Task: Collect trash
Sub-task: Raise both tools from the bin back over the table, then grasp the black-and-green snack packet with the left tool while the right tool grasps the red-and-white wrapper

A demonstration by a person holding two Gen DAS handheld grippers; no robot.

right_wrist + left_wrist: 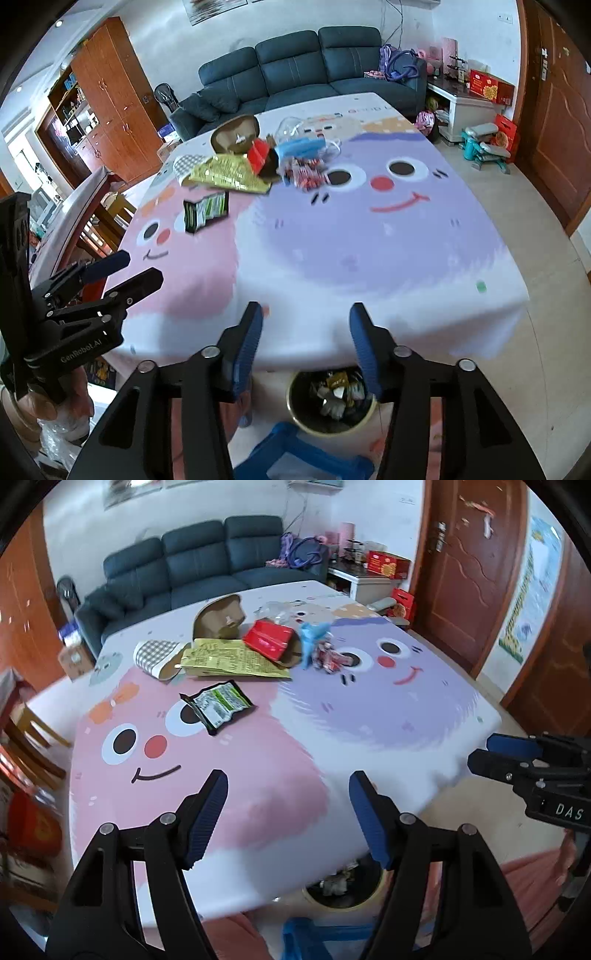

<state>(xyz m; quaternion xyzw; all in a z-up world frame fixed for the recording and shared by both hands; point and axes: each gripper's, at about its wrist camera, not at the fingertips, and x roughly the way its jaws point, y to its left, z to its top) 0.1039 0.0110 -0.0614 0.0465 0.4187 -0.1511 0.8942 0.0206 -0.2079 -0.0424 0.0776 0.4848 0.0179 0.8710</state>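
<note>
Two grippers, left gripper and right gripper, jaws apart and empty, wrappers at twelve o'clock on table, bin at six.

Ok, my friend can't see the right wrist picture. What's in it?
Open, empty tongs hang above a trash bin of wrappers at the edge of a cartoon-face tablecloth. More trash, like a green-black packet, waits farther back.
</note>
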